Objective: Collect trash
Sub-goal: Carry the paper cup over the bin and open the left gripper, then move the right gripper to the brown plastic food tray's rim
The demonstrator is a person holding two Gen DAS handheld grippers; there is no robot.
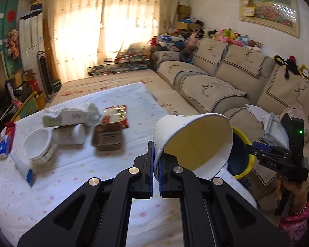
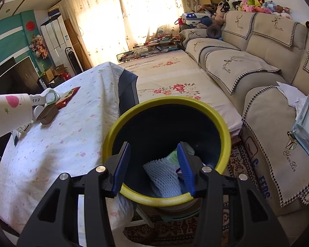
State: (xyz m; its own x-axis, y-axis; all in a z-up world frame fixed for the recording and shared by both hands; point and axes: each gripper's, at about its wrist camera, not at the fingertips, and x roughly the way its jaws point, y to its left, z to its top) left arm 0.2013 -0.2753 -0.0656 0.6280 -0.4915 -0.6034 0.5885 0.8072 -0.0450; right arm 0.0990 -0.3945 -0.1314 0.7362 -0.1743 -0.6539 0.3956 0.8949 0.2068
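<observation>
My left gripper (image 1: 156,160) is shut on the rim of a white paper cup (image 1: 192,142), tilted on its side above the table's right edge; the cup also shows in the right wrist view (image 2: 10,111). My right gripper (image 2: 154,164) is open and empty, right over the dark bin with a yellow rim (image 2: 224,123), which holds white foam netting (image 2: 164,177) and wrappers. The bin (image 1: 243,158) stands just right of the cup, with the right gripper (image 1: 255,147) beside it. On the table lie a white tub (image 1: 40,147), a brown tray (image 1: 108,136), a red packet (image 1: 117,115) and crumpled wrappers (image 1: 72,116).
The table has a white dotted cloth (image 2: 61,140). A beige sofa (image 2: 257,65) runs along the right, with papers (image 2: 307,115) on its near seat. A floral mat (image 2: 175,78) covers the floor between. A TV (image 2: 8,76) and cabinets stand at left.
</observation>
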